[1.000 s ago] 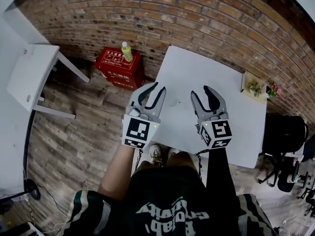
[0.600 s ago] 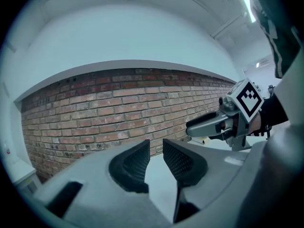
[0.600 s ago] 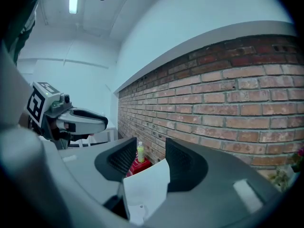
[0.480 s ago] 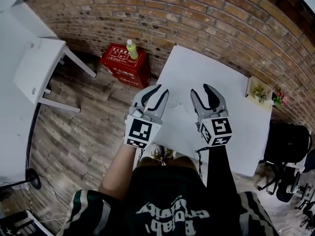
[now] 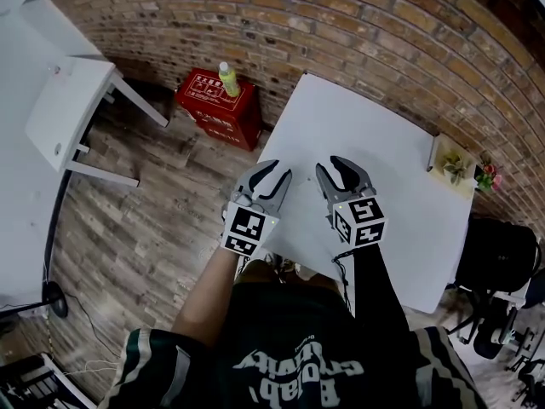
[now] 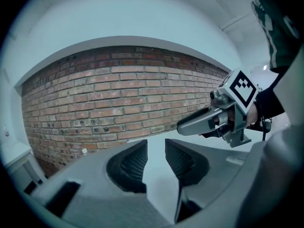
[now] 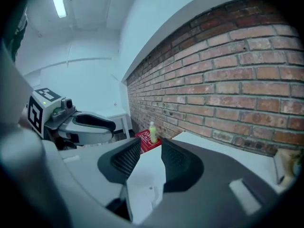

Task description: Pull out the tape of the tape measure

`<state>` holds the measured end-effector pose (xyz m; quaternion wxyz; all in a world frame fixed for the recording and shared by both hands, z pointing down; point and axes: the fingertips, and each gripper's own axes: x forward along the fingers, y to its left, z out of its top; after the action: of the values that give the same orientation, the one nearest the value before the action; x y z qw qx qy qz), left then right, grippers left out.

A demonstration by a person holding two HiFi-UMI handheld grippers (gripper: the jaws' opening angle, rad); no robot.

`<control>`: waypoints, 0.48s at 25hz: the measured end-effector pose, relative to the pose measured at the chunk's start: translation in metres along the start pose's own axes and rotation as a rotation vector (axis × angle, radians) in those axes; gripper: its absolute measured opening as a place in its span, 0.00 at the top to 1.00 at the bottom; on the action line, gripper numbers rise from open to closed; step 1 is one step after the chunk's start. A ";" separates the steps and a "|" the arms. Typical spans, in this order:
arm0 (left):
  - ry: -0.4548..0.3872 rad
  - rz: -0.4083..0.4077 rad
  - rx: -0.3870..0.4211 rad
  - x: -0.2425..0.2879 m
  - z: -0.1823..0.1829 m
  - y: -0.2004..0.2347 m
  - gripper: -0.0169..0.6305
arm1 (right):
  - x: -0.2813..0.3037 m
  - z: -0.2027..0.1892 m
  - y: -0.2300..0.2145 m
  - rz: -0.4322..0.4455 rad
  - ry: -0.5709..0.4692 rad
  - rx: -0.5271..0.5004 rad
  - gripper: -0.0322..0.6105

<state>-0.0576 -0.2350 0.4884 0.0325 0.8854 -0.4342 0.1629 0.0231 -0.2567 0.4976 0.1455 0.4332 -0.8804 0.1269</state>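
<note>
In the head view, the left gripper [image 5: 274,170] and the right gripper [image 5: 334,165] hover side by side, close together, over the near part of the white square table [image 5: 383,135].

In the left gripper view, its black ribbed jaws stand apart, having just been opening, with nothing between them.

In the right gripper view, its jaws have just been closing partway. They still stand apart, with only bare tabletop between them.

The tape measure shows in no view.

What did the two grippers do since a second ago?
Both sank toward the table. The fingers of the left gripper have just been opening, those of the right gripper closing; nothing sits between either pair. The red box and bottle stayed put.
</note>
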 end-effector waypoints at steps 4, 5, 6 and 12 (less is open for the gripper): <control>0.047 -0.016 -0.035 0.011 -0.029 -0.002 0.79 | 0.014 -0.034 -0.001 0.010 0.081 -0.001 0.69; 0.059 -0.022 -0.044 0.014 -0.036 -0.003 0.79 | 0.017 -0.043 -0.001 0.014 0.101 0.001 0.68; 0.073 -0.028 -0.051 0.016 -0.043 -0.004 0.79 | 0.019 -0.052 -0.001 0.018 0.122 0.006 0.66; 0.169 -0.074 -0.049 0.028 -0.082 -0.019 0.79 | 0.028 -0.108 0.001 0.043 0.261 0.019 0.64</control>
<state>-0.0483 -0.2282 0.5761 0.0966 0.8828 -0.4008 0.2251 0.0216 -0.2389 0.6080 0.2519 0.3954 -0.8619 0.1933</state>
